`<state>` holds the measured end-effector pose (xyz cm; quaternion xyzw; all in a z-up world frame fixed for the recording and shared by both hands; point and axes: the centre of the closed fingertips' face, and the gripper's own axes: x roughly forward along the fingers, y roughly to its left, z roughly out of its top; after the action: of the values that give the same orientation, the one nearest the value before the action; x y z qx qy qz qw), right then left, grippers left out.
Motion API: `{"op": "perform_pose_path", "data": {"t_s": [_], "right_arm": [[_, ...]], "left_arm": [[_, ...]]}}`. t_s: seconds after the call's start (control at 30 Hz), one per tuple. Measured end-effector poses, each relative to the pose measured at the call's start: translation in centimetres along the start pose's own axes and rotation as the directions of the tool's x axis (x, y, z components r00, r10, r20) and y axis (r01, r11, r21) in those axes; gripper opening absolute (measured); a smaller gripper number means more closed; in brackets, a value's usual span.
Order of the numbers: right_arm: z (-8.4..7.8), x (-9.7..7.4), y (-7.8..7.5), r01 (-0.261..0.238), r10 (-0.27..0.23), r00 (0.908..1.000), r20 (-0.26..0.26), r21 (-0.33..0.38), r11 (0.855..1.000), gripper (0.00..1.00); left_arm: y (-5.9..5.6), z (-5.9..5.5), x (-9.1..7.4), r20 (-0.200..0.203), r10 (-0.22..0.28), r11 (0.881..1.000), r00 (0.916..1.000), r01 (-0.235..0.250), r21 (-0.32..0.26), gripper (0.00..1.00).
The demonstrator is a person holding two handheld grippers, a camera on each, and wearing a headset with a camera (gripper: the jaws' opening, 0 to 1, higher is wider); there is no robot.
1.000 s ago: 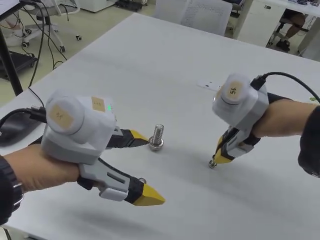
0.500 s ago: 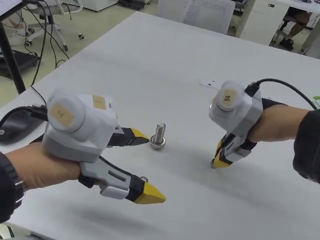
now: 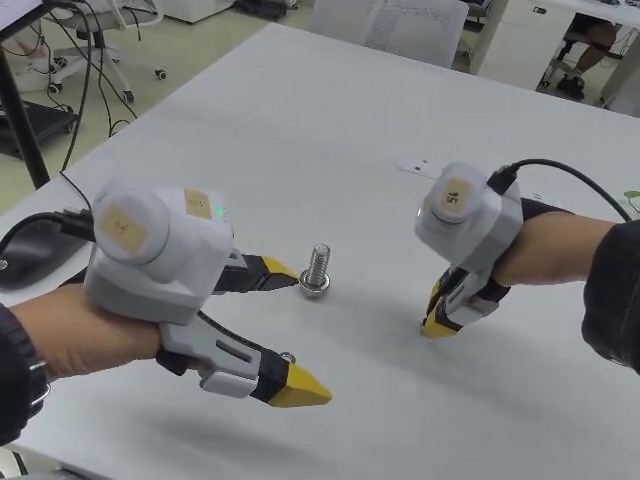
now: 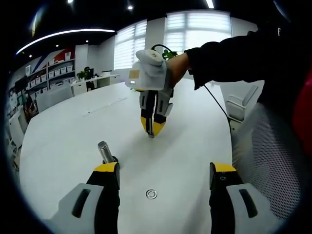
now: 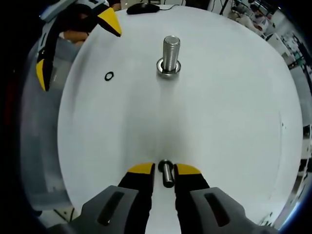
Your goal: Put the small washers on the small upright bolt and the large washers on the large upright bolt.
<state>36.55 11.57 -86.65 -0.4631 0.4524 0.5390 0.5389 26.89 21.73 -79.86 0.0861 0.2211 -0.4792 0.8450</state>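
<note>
The large upright bolt [image 3: 317,268] stands mid-table with washers around its base [image 5: 168,73]. A small washer [image 3: 285,358] lies flat on the table between the jaws of my left gripper [image 3: 290,330], which is open; one tip sits next to the large bolt. In the left gripper view the same washer [image 4: 151,194] lies just ahead of the left gripper [image 4: 164,168]. My right gripper [image 3: 438,326] points down to the right, its tips hiding the small upright bolt. In the right gripper view the right gripper [image 5: 165,168] is shut on the small bolt [image 5: 166,179].
The white table [image 3: 300,150] runs far back with open surface. A dark cable and mouse-like object [image 3: 30,255] lie at its left edge. Chairs and desks stand beyond the table. A small paper tag [image 3: 415,167] rests behind the right gripper.
The right gripper has sunk slightly over the small bolt, whose foot showed below the tips before and is now hidden in the head view. The left gripper has stayed put.
</note>
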Motion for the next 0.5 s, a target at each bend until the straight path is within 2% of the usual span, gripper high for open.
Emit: {"op": "perform_pose_path", "data": {"t_s": [0.5], "right_arm": [[-1.8,-1.5,-0.4,0.033,-0.035,0.9986,0.039,0.068,0.997,0.23]], "left_arm": [[-0.2,0.1,0.1,0.003,-0.006,1.000,1.0000,0.006,0.006,0.75]]}}
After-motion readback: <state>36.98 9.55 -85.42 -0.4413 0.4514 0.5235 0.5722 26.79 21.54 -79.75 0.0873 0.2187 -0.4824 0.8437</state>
